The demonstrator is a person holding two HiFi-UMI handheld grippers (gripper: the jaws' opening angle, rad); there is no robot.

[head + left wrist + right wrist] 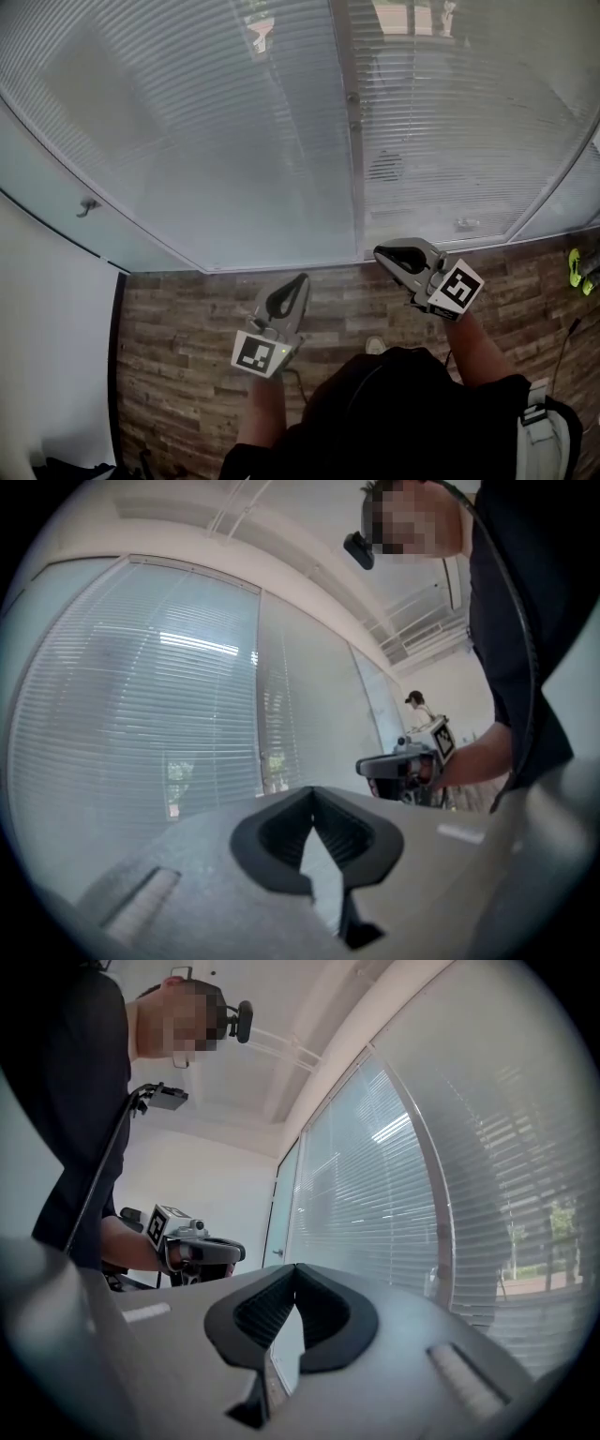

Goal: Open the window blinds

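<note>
The left tool [298, 279] and the right tool [380, 253] are held side by side above the wood floor [178, 319]. Each has its jaws together with nothing between them. The blinds [234, 141] hang ahead of both tools, lowered over the glass on either side of a post [354, 141]. Neither tool touches the blinds. Greenery outside shows faintly through the slats.

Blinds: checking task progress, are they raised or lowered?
Lowered: the blinds hang at full length, slats spread top to bottom in every view.
</note>
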